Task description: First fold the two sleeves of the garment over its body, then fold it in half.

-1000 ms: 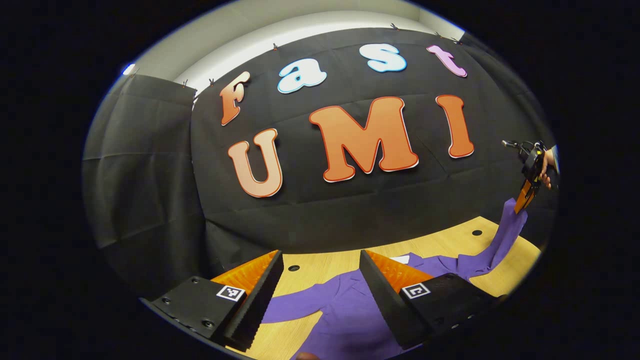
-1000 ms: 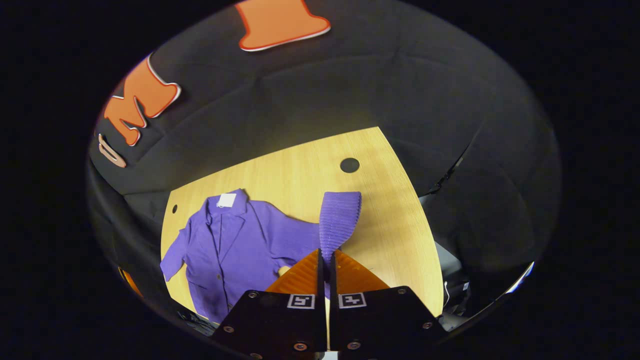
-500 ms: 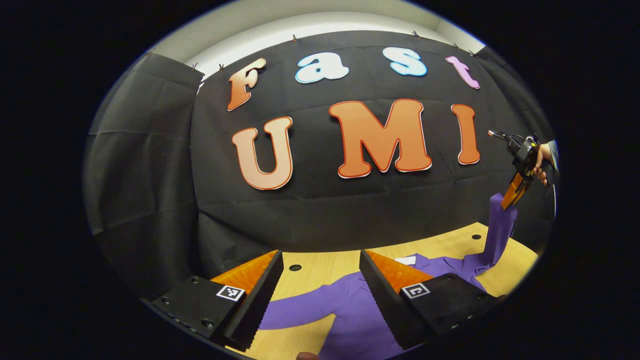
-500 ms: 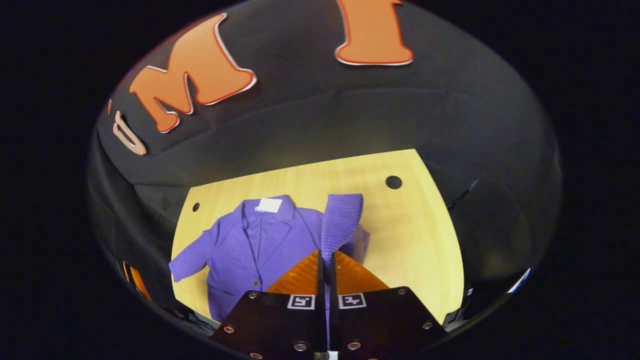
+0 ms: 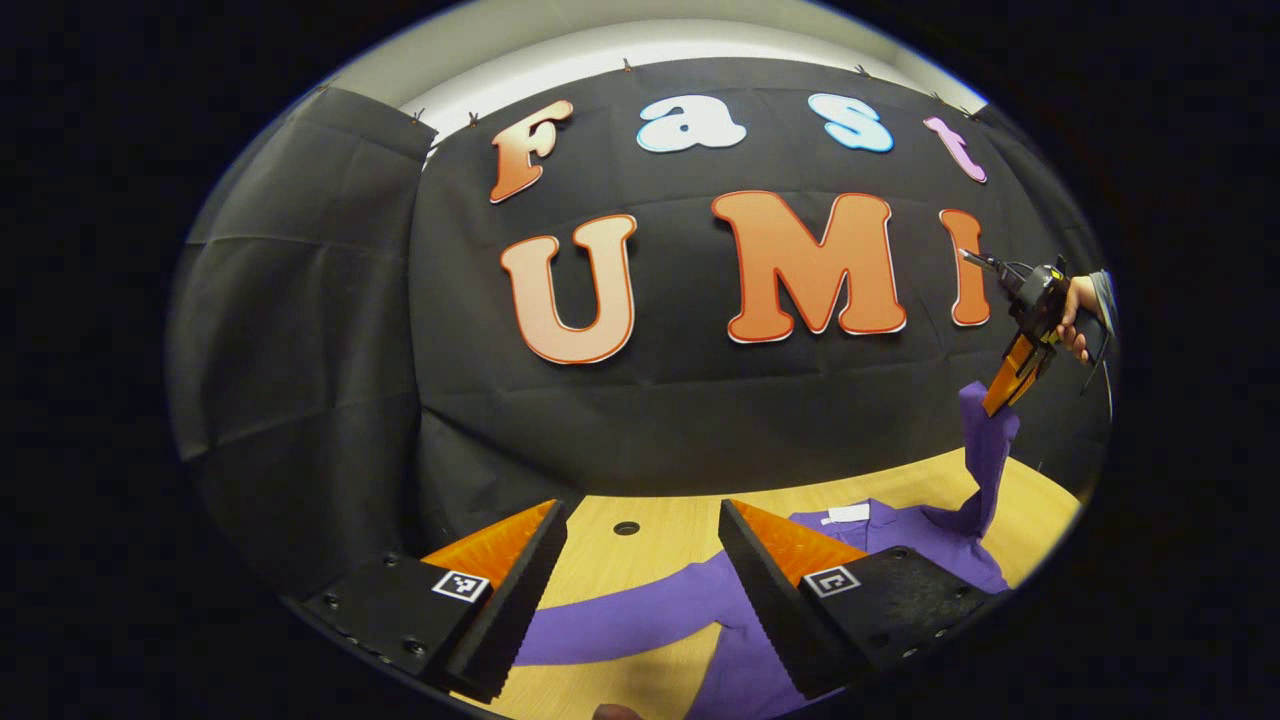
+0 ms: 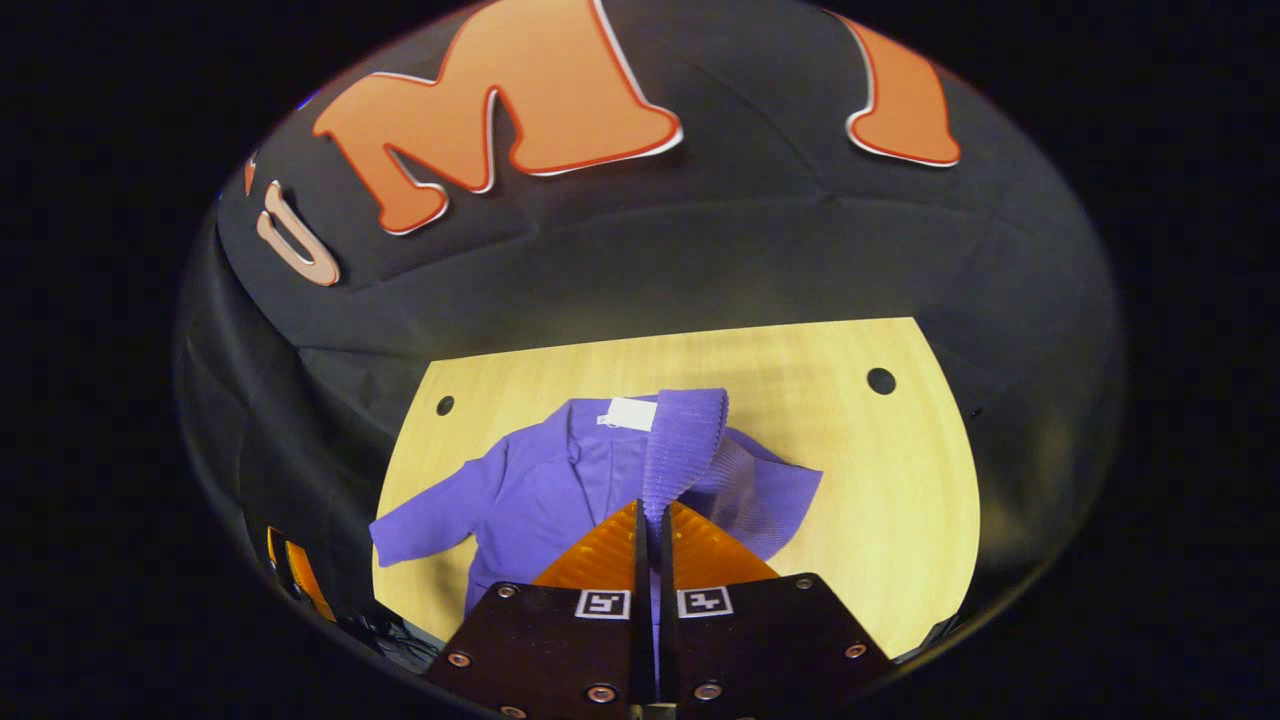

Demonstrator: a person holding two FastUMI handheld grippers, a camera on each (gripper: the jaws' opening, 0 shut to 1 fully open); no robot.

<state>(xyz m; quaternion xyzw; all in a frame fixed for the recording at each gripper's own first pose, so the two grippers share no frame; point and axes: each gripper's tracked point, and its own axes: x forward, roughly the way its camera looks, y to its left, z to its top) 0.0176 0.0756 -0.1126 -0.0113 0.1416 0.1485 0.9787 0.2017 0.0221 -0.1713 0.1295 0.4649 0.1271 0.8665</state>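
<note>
Two tongs: we hold one pair in each hand, over a wooden bench [image 6: 880,480].
Right tongs [image 6: 650,520]: we see them closed tight on the ribbed cuff of one purple sleeve [image 6: 682,445], both fingers pressing the cloth, which sticks up past the tips.
Same tongs from afar: in the left gripper view the right tongs [image 5: 1000,395] hang high above the bench, a hand [image 5: 1072,315] behind them, with the sleeve [image 5: 985,470] drawn up in a tall strip from the shoulder.
Left tongs [image 5: 640,540]: we hold them wide open, nothing between the fingers, low over the near edge of the bench.
Garment [image 6: 560,490]: it lies face up on the bench, collar and white tag [image 6: 630,413] toward the wall, front buttoned.
Other sleeve [image 6: 430,515]: it lies spread out flat on the wood, away from the body; in the left gripper view this other sleeve [image 5: 620,625] runs under the open fingers.
</note>
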